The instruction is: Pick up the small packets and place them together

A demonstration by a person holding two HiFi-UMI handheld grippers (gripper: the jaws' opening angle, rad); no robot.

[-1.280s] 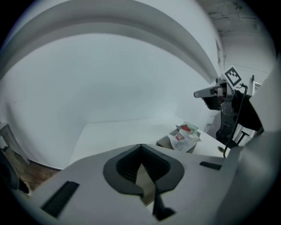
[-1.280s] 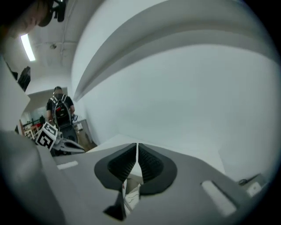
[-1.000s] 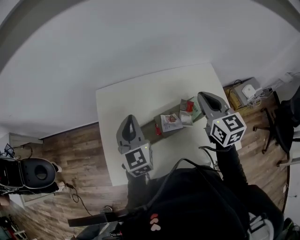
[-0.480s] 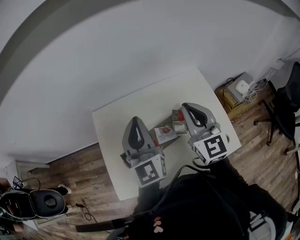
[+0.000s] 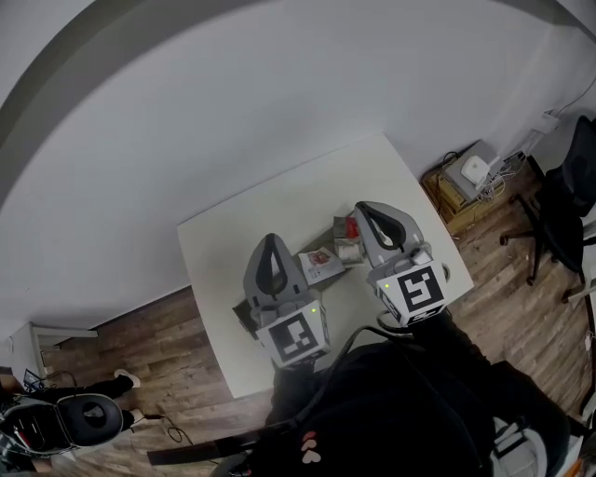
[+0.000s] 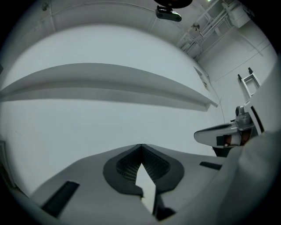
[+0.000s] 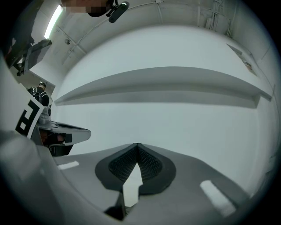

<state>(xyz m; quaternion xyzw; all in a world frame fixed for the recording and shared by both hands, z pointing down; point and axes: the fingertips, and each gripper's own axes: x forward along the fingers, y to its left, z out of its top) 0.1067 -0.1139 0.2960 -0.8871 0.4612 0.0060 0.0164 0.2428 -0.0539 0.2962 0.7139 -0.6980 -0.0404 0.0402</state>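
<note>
left gripper (image 5: 271, 244) and right gripper (image 5: 361, 209) hover over the white worktop (image 5: 219, 256), both with jaws pressed together and empty. the small packets (image 5: 324, 265) lie clustered between them.

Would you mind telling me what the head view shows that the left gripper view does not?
Only the head view: the white table, the small packets on it, the wooden floor. Only the left gripper view: the left tool close up, jaws shut on nothing, and a dark ceiling fixture. Both: the right tool and the white wall.
</note>
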